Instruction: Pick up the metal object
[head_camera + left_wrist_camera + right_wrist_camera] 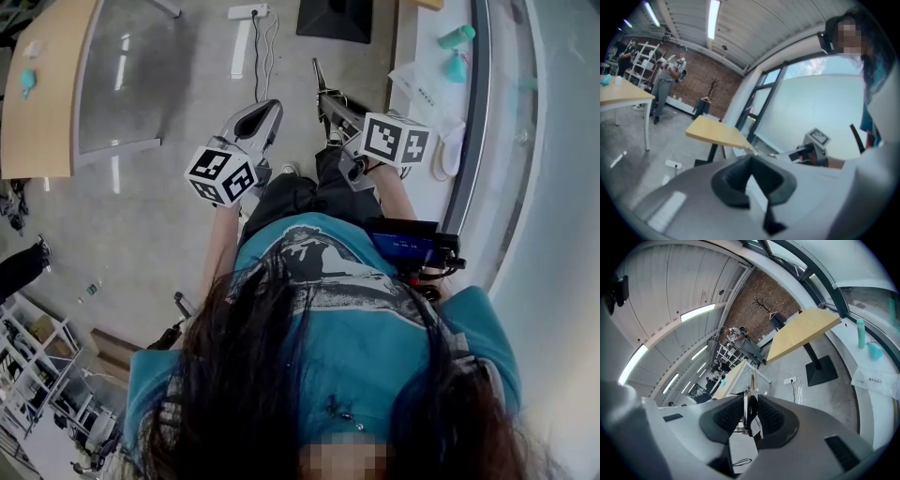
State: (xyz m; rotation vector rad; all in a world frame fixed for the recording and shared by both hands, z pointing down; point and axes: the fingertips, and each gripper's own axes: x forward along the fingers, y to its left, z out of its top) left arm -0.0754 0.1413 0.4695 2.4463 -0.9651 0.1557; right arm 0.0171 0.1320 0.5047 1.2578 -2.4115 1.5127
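My right gripper is raised in front of the person and shut on a thin metal object, which sticks out past its tips. In the right gripper view the metal strip stands on edge between the black ribbed pads and rises out of the right gripper. My left gripper hangs beside it at the left, open, with nothing in the gap. From the left gripper I see the right gripper and the metal object pointing left.
A wooden table stands at the far left. A white power strip and a black table base lie on the grey floor ahead. At the right, the white sill carries a teal bottle and a plastic bag. People stand by distant shelves.
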